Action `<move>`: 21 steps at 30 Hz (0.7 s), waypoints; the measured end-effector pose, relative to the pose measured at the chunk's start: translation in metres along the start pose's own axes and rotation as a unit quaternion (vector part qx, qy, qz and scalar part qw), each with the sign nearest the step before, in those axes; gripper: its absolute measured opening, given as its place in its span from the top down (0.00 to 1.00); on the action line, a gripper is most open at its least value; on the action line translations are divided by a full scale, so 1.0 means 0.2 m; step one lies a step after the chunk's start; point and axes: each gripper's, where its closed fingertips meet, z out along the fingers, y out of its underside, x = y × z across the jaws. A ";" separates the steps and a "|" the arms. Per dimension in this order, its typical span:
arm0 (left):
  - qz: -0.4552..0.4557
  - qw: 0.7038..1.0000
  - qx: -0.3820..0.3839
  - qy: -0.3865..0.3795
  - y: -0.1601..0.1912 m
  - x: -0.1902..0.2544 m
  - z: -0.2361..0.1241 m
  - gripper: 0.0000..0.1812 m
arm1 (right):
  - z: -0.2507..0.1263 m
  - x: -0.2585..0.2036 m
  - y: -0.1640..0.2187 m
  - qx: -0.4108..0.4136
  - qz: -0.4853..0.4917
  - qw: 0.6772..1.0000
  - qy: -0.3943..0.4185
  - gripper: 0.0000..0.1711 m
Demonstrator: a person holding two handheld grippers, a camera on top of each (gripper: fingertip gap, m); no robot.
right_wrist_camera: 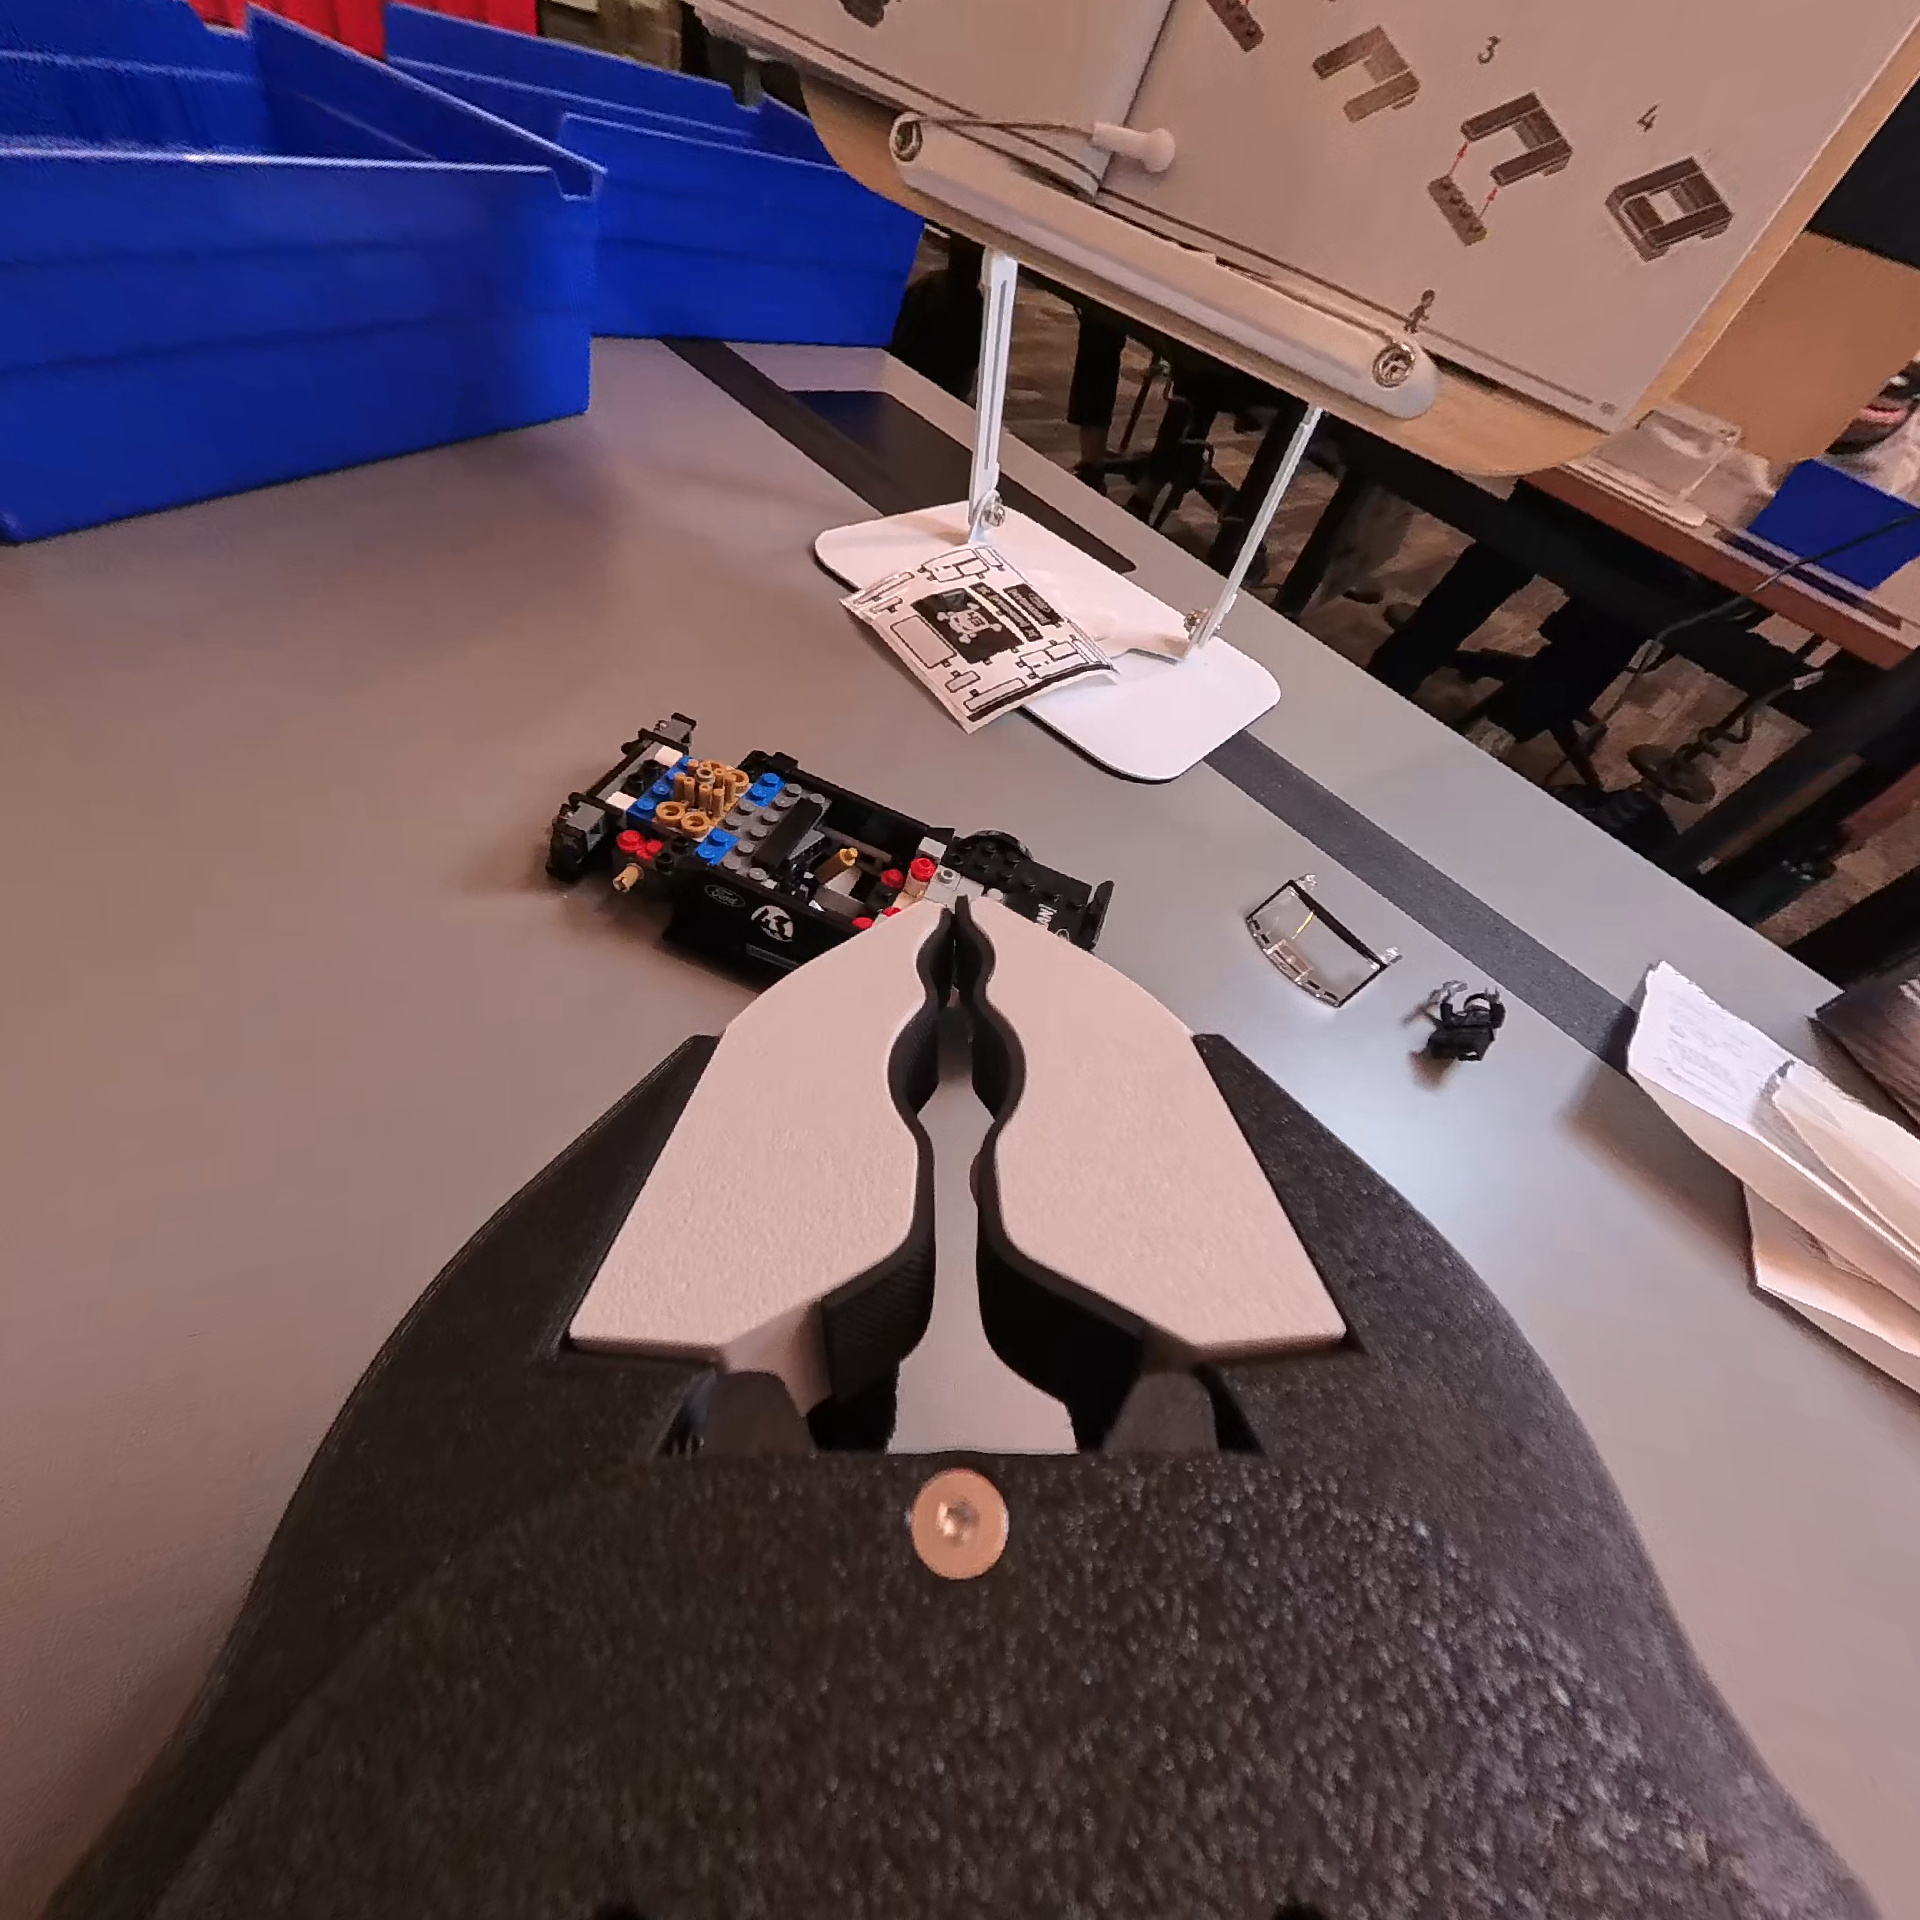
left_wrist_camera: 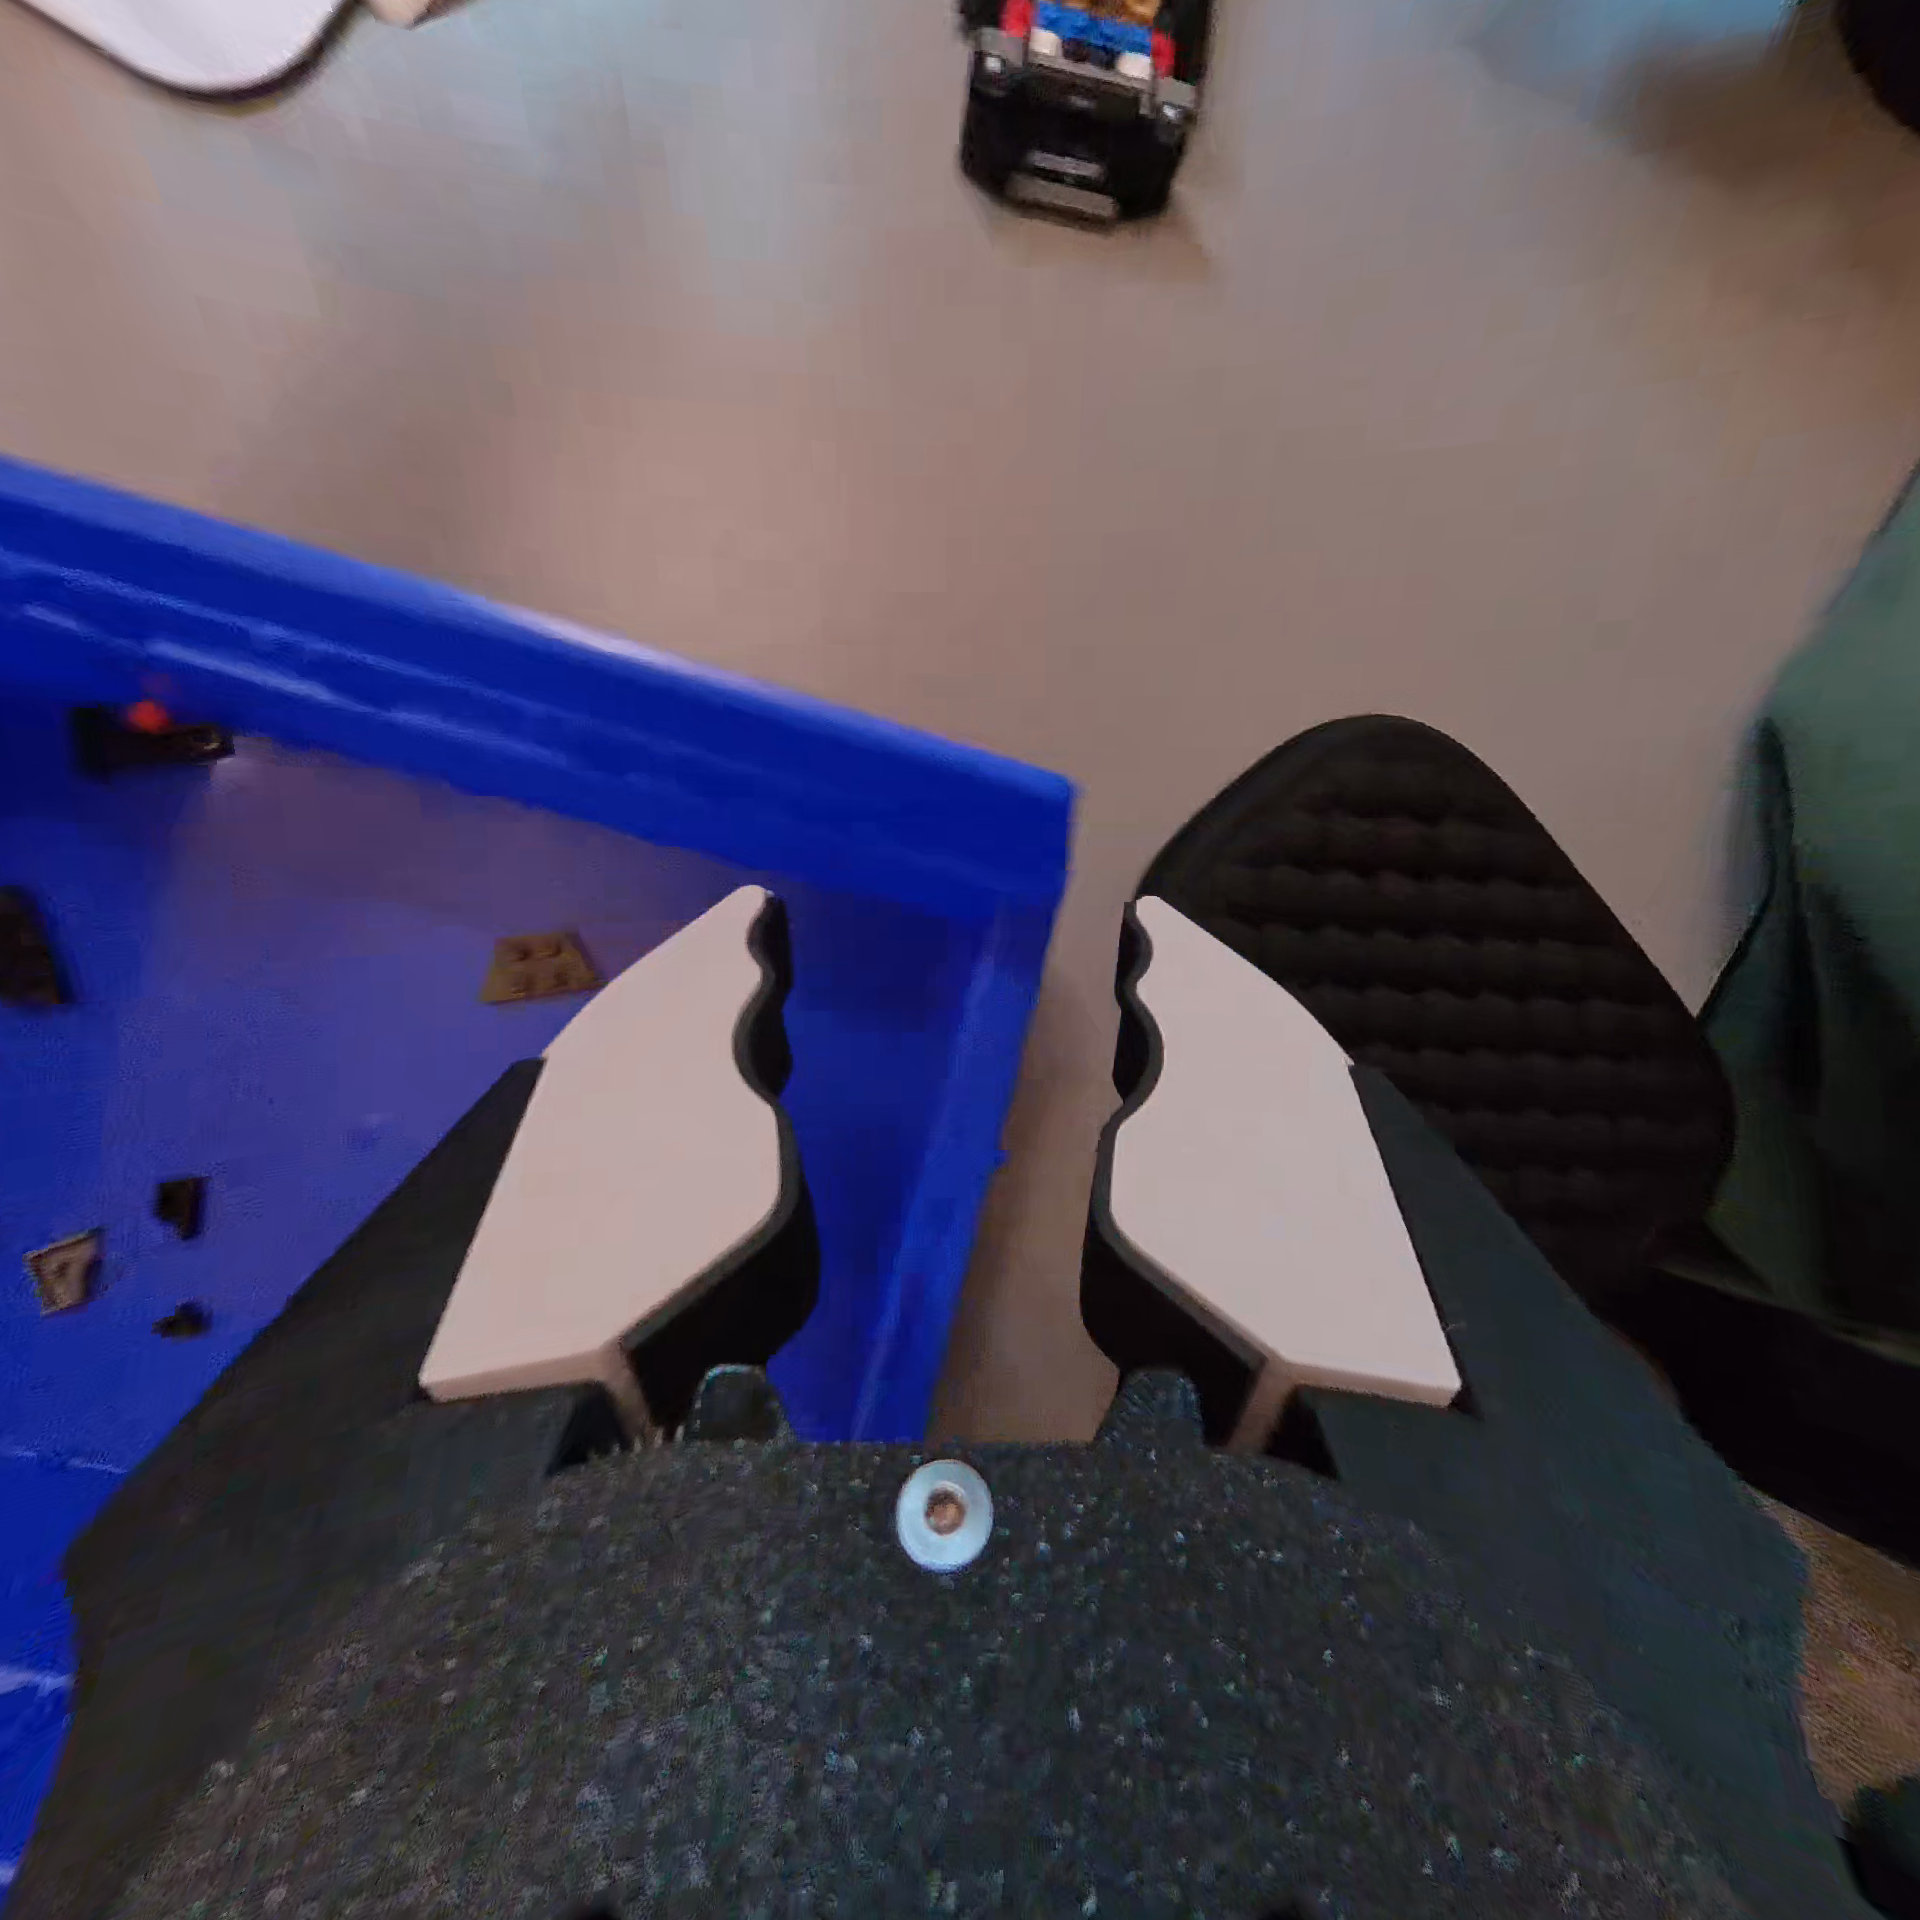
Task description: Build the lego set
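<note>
The partly built black lego car (right_wrist_camera: 800,862), with blue, grey, tan and red parts on top, lies on the grey table (right_wrist_camera: 312,1039). My right gripper (right_wrist_camera: 954,916) is shut, with its tips at the car's near side; I see nothing between them. In the left wrist view the car (left_wrist_camera: 1081,114) lies far ahead. My left gripper (left_wrist_camera: 951,912) is open and empty above the right corner of a blue bin (left_wrist_camera: 883,790). The bin holds loose pieces, among them a tan plate (left_wrist_camera: 540,966) and small black pieces (left_wrist_camera: 182,1205).
A clear windshield piece (right_wrist_camera: 1314,951) and a small black part (right_wrist_camera: 1465,1023) lie right of the car. A sticker sheet (right_wrist_camera: 982,634) rests on a white stand's base (right_wrist_camera: 1153,707) under the instruction booklet (right_wrist_camera: 1455,156). Blue bins (right_wrist_camera: 291,312) stand back left, papers (right_wrist_camera: 1787,1143) right. A black chair pad (left_wrist_camera: 1434,1018) lies beside the bin. The left gripper's tips are roughly 35 cm from the right gripper's. My left tips are about 25 cm from the car (left_wrist_camera: 1081,114), my right tips only 15 cm. Look for it in the right wrist view (right_wrist_camera: 613,779) too.
</note>
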 end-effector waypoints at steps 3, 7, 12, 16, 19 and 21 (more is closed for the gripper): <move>0.025 0.997 0.014 -0.069 0.00 0.08 0.10 0.71 | 0.00 0.00 0.00 0.002 0.002 1.000 -0.003 1.00; 0.036 0.978 0.038 -0.202 -0.08 0.01 0.18 0.84 | 0.01 -0.02 0.00 0.002 0.000 1.000 -0.009 1.00; 0.016 0.967 0.064 -0.245 -0.23 -0.08 0.26 0.82 | -0.01 -0.02 -0.02 0.008 -0.001 1.000 -0.011 1.00; 0.023 0.967 0.071 -0.242 -0.32 -0.08 0.19 0.78 | -0.04 0.00 -0.02 0.015 -0.001 1.000 -0.007 1.00; 0.014 0.970 0.088 -0.227 -0.38 -0.09 0.02 0.77 | -0.07 0.01 -0.04 0.024 0.005 1.000 -0.006 1.00; 0.003 0.963 0.081 -0.256 -0.38 -0.21 -0.12 0.78 | -0.08 0.02 -0.06 0.031 0.004 0.999 -0.006 1.00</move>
